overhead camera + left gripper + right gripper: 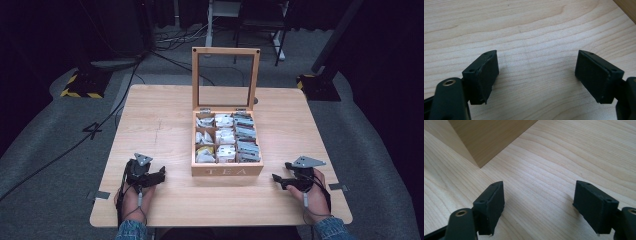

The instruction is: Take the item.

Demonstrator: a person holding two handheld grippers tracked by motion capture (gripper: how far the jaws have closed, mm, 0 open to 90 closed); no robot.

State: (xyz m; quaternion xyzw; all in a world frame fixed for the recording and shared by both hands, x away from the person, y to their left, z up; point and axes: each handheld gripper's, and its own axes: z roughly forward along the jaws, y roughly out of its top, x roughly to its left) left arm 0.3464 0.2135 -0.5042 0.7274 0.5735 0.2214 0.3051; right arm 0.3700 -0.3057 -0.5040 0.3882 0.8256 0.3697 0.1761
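Two grippers, left gripper (161, 175) and right gripper (280, 172), I rest wide and empty beside the open tea box (227, 170), apparently poised to reach inside.

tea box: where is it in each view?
High view: tea box, lid open, table centre, between the grippers.
Left gripper view: a sliver of its side at the top right corner.
Right gripper view: its corner at upper left.
Shared landmark: the wooden table.

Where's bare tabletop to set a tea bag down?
Free: the table left of the tea box, and the strip right of it. The box compartments are crowded. Near edge: left hand-held gripper, right hand-held gripper.
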